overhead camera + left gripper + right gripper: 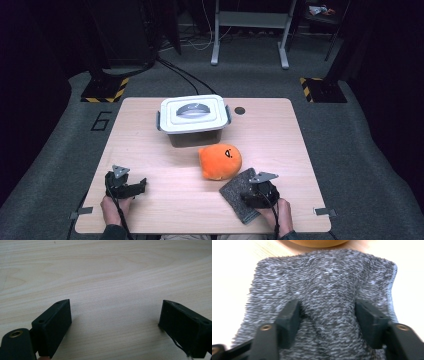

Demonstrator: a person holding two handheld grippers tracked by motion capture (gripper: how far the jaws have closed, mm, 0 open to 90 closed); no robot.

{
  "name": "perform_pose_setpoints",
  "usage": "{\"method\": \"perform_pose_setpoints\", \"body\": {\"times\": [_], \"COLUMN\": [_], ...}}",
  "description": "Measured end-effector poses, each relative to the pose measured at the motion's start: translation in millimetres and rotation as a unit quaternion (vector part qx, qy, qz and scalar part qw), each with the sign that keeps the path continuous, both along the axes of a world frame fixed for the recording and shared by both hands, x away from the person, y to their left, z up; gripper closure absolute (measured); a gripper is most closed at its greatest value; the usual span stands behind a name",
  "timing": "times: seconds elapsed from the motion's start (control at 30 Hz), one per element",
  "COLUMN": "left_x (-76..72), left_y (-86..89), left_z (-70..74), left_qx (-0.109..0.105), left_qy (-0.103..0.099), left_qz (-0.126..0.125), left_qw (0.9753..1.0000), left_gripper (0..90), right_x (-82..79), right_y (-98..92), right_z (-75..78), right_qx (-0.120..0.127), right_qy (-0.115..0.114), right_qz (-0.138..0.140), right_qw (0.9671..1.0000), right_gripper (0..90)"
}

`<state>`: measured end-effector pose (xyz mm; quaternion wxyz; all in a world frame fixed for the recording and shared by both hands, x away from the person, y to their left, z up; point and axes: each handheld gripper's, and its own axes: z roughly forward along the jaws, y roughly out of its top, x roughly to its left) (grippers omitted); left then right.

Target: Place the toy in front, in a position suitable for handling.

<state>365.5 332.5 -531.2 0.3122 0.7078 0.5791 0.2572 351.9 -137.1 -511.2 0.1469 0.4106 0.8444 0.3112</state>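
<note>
A grey fuzzy cloth (233,191) lies at the table's near right, just in front of an orange plush toy (220,161). My right gripper (256,193) rests on it. In the right gripper view its jaws press into the grey cloth (324,282) with a raised fold bunched between them, my right gripper (327,311) shut on that fold; the plush's orange edge (319,242) shows at the top. My left gripper (141,185) lies at the near left, and in the left gripper view the left gripper (115,312) is open over bare wood.
A closed white-lidded storage box (194,117) with a grey handle stands at the far middle of the wooden table (150,150). A small dark round mark (240,110) sits to its right. Dark floor, cables and a metal stand lie beyond the table.
</note>
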Motion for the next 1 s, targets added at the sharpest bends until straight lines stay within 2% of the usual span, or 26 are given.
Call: {"method": "perform_pose_setpoints", "body": {"times": [0.23, 0.37, 0.43, 0.6, 0.77, 1.0], "left_x": [0.1, 0.1, 0.0, 0.1, 0.1, 0.1], "left_y": [0.1, 0.1, 0.1, 0.0, 0.1, 0.0], "left_z": [0.0, 0.0, 0.0, 0.0, 0.0, 0.0], "left_qx": [0.000, 0.001, 0.000, 0.000, 0.001, 0.000], "left_qy": [-0.001, -0.001, 0.000, 0.000, -0.001, -0.001], "left_qz": [0.000, 0.000, 0.000, 0.000, 0.000, 0.000], "left_qw": [1.0000, 1.0000, 1.0000, 1.0000, 1.0000, 1.0000], "left_gripper": [10.3, 10.3, 10.3, 10.3, 10.3, 10.3], "right_x": [-2.0, -4.4, -4.9, -8.3, -11.9, -4.5], "right_y": [-9.3, -12.1, -14.8, -23.9, -36.4, -61.8], "right_z": [1.7, 1.8, 1.8, 5.0, 16.0, 34.2], "right_qx": [0.009, 0.019, 0.024, 0.039, 0.052, 0.055], "right_qy": [0.003, 0.007, 0.005, -0.001, -0.014, -0.036], "right_qz": [-0.011, -0.022, -0.019, -0.028, -0.048, -0.086], "right_qw": [0.9999, 0.9995, 0.9995, 0.9988, 0.9974, 0.9941], "right_gripper": [62.7, 68.7, 70.8, 72.4, 72.3, 71.9]}}
